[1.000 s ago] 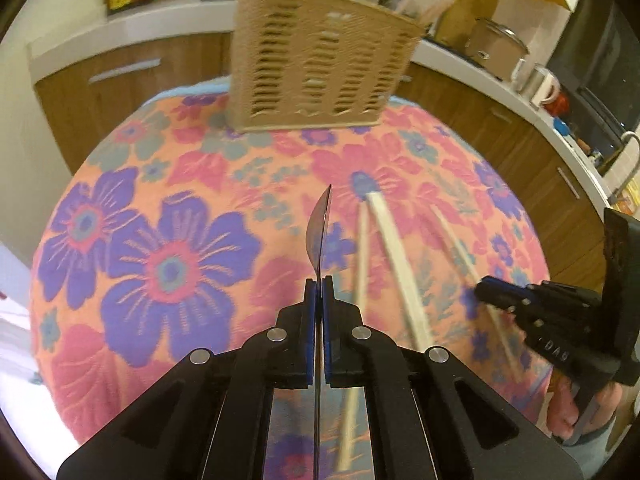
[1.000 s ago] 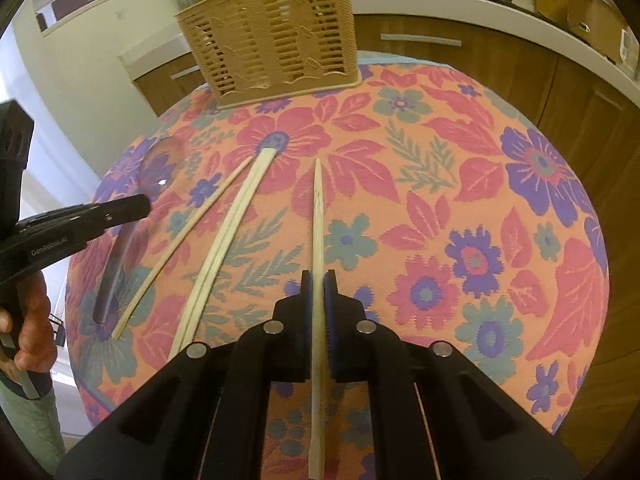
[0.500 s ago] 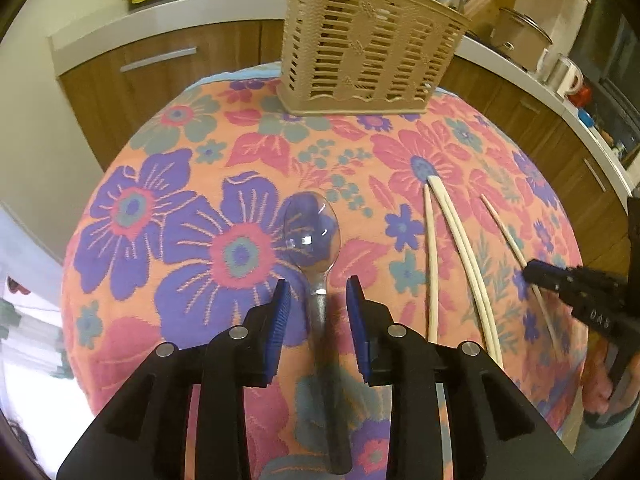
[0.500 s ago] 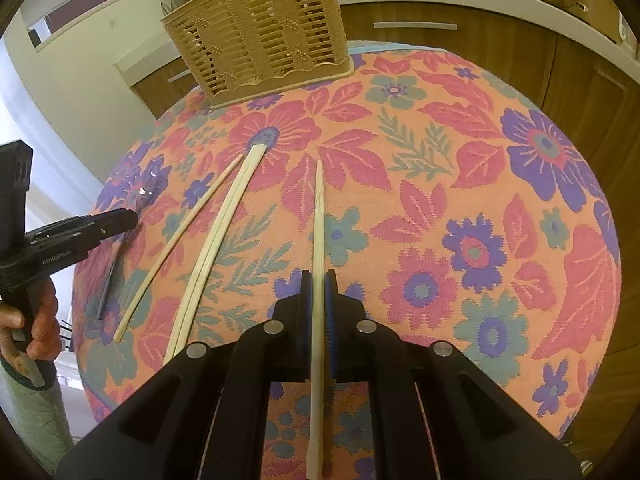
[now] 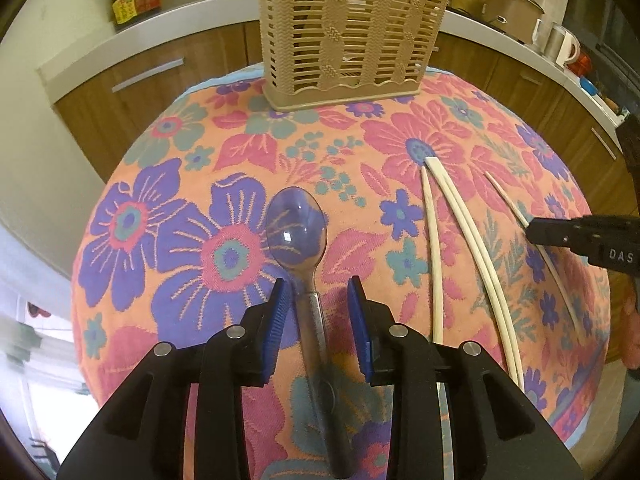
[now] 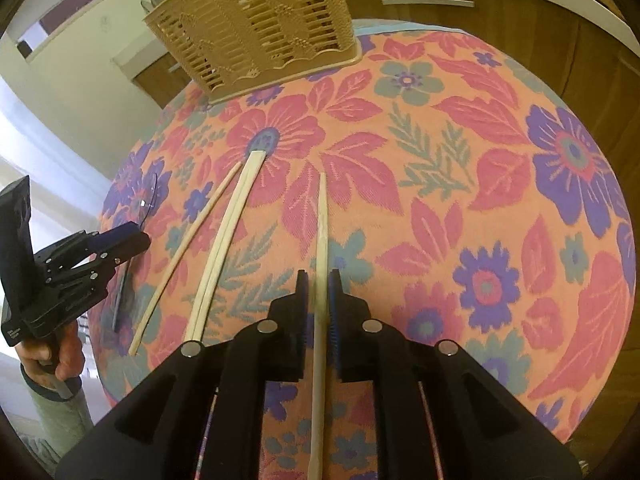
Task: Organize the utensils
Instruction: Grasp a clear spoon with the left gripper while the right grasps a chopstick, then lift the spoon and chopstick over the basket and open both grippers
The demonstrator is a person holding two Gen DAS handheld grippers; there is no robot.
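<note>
Two sets of fingers, two utensils, one basket (image 5: 352, 40) at the far edge of the desk (image 6: 500, 184). Between my left fingers (image 5: 320, 312) lies the clear spoon (image 5: 298, 232), flat on the flowered cloth, bowl toward the basket and handle running back under the gripper. Those fingers stand spread with a clear gap either side of the handle, touching nothing.

My right fingers (image 6: 318, 292) have just been easing apart around the lone chopstick (image 6: 322, 216); they are barely parted, and I judge the pads no longer press on it. It lies on the cloth with its thin tip toward the basket, its long axis in line with the fingers.

On the spoon's side of that chopstick lie three more chopsticks (image 6: 224, 236), fanned with their far ends toward the basket.

Both long axes aim at the basket, so either piece would need closing on, lifting and standing upright to drop in. The spoon lies nearer my left hand, the single chopstick nearer my right.
</note>
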